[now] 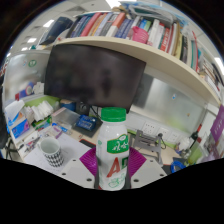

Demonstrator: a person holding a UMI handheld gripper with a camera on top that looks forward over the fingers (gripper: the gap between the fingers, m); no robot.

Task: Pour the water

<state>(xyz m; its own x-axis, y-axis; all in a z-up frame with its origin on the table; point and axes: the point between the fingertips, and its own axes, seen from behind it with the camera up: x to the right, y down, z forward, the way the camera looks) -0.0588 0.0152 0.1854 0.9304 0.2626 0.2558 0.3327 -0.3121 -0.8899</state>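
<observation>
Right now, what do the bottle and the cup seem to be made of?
Bottle: probably plastic, white and opaque with a smooth finish, a green screw cap and a printed green label. It stands between the gripper fingers.
Cup: perhaps ceramic; white and smooth outside, dark inside. Paper or plastic cannot be excluded.

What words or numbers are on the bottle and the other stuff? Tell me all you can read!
Bottle, held in the claw: green label with white marks, too blurred to read.
Books on the shelf: spine lettering too small to read.
Cup on the table: striped pattern only, no words show.
Monitor: dark, no text.
Nothing here can be quoted.
</observation>
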